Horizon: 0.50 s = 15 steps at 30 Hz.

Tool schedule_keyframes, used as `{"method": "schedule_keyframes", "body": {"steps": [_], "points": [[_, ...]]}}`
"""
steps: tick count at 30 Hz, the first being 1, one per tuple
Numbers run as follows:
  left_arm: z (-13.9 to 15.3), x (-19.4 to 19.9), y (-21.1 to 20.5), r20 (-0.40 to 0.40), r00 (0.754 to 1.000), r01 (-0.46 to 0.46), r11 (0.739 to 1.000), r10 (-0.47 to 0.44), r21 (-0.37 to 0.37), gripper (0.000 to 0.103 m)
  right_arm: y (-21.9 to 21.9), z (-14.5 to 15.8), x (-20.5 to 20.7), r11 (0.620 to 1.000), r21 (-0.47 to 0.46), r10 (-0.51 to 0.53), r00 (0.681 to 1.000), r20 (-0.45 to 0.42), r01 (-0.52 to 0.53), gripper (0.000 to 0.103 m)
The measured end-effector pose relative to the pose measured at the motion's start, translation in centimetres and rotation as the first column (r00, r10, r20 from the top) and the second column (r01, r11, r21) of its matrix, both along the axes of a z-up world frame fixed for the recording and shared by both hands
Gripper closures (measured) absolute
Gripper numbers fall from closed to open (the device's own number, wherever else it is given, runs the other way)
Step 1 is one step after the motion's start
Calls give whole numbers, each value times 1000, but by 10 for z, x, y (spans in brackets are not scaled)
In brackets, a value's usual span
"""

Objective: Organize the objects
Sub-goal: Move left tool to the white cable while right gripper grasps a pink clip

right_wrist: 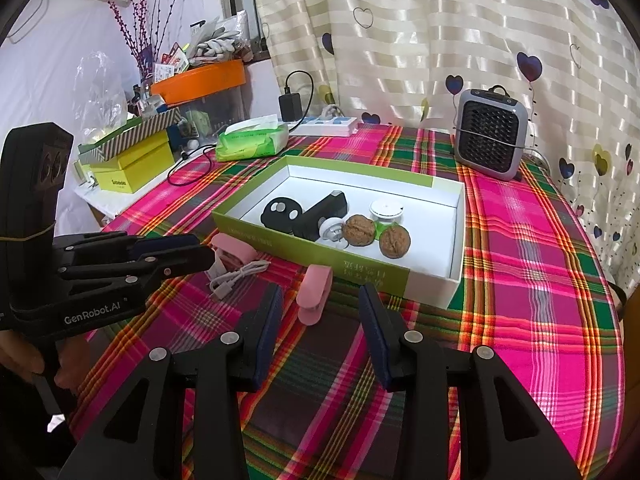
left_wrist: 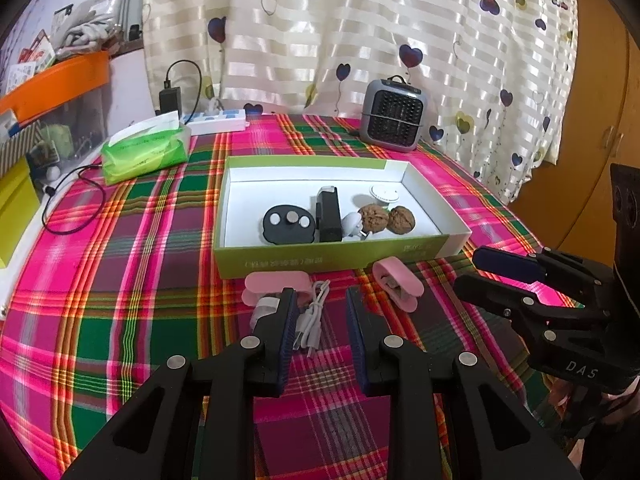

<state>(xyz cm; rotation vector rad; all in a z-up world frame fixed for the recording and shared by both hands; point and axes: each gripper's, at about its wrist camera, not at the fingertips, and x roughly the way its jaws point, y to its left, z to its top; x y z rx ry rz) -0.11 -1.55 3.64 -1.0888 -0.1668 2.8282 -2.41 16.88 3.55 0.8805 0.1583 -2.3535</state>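
A green-and-white open box [left_wrist: 332, 262] [right_wrist: 372, 270] holds a black disc [left_wrist: 287, 222], a black block [left_wrist: 329, 214], two walnuts [left_wrist: 386, 219] and small white pieces. On the plaid cloth in front of it lie two pink clips and a white cable [left_wrist: 312, 320]. My left gripper [left_wrist: 322, 300] is open; the cable lies between its fingers and one pink clip [left_wrist: 276, 284] sits at its left tip. My right gripper [right_wrist: 321, 296] is open, and the other pink clip [right_wrist: 314, 294] lies between its tips with the pads off it. Each gripper shows from the side in the other's view.
A grey heater [left_wrist: 392, 120] stands behind the box by the curtain. A green tissue pack [left_wrist: 146, 152], a power strip [left_wrist: 218, 120] with a charger, and a black cord lie at the back left. Yellow boxes [right_wrist: 128, 168] and an orange tray [right_wrist: 200, 80] crowd the left side table.
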Motion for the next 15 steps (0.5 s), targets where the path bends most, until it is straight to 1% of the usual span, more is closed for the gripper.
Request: {"method": "schedule_keyframes", "body": {"steps": [9, 15], "points": [[-5, 3, -10, 5, 1000, -17, 1000, 17, 5, 80, -7, -9, -5, 1000, 11, 22, 999, 35, -22, 62], [-9, 3, -4, 13, 1000, 26, 1000, -26, 5, 80, -14, -14, -11, 999, 26, 23, 998, 56, -25, 62]]}}
